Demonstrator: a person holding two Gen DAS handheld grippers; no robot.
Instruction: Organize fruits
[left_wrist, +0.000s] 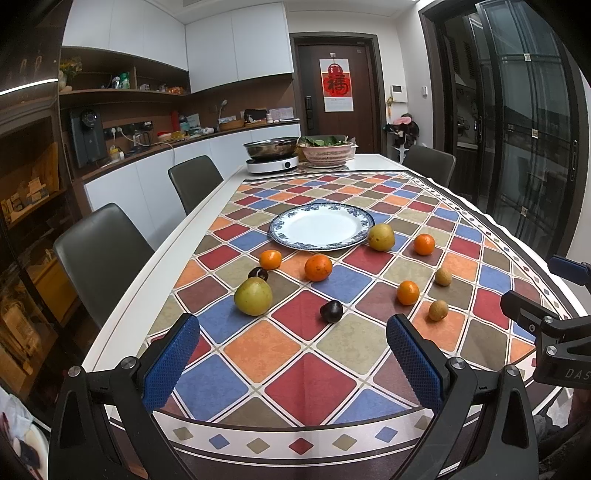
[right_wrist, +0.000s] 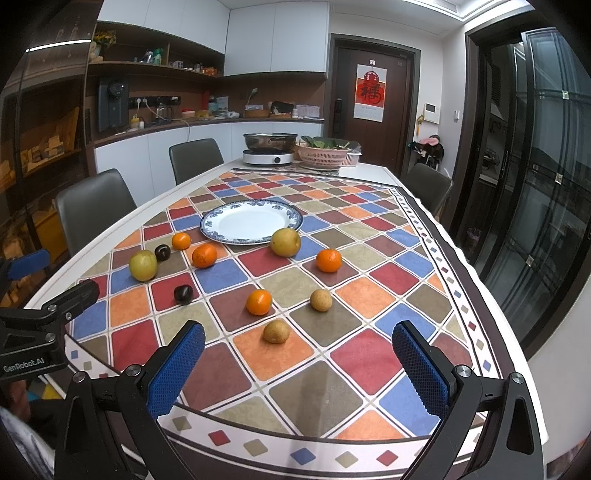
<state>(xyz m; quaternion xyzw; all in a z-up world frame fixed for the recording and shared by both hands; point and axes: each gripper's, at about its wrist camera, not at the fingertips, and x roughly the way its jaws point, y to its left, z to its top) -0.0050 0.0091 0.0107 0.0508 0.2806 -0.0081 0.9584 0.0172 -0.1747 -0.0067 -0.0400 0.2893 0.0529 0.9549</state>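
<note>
Left tongs (left_wrist: 293, 354): you hold them spread wide and empty above the near edge of the surface (left_wrist: 306, 435), likely so any fruit can be approached.
Right tongs (right_wrist: 298, 360): also apart and empty, low over the near edge; the nearest brown fruit (right_wrist: 276, 331) lies just beyond them.
Fruits: all loose on the checked cloth, none on the plate (left_wrist: 320, 226) yet. A dark plum (left_wrist: 331, 311), a small orange (left_wrist: 407, 292) and a green pear (left_wrist: 253, 296) lie nearest; a larger orange (left_wrist: 318, 267) lies farther in, and a second pear (left_wrist: 381, 237) sits just beside the plate's right rim.
Plate: empty, mid-surface, probably where the fruit goes.
Hard to tell: the two brown fruits' kind; a second plum (left_wrist: 258, 273) is partly behind the near pear.
Far end: a pot (left_wrist: 271, 146) and basket (left_wrist: 327, 152), contents unclear.
</note>
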